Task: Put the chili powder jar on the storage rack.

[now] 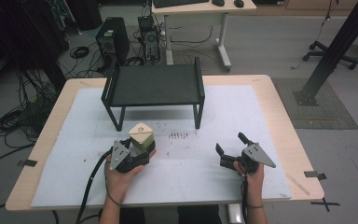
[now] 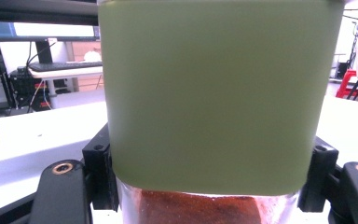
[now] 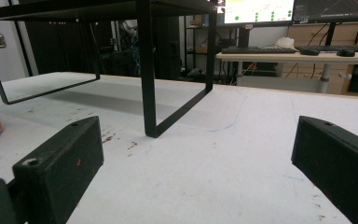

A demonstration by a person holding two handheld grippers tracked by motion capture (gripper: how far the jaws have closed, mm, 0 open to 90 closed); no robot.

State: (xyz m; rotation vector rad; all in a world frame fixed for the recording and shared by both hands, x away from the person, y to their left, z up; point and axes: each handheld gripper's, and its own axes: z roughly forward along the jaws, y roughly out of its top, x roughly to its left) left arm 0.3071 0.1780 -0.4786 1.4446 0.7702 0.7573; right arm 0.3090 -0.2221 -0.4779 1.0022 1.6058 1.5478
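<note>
We hold the jar, gripped and ready to lift.
It stands near-left on the table, left gripper fingers clamped on it; right gripper waits wide open, empty. Next, we judge: raise it onto the black shelf.

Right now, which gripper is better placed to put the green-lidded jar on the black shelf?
Left. The left gripper is already shut on the jar, just in front of the black shelf. The right gripper sits open and empty on the mat, off to the side.
</note>
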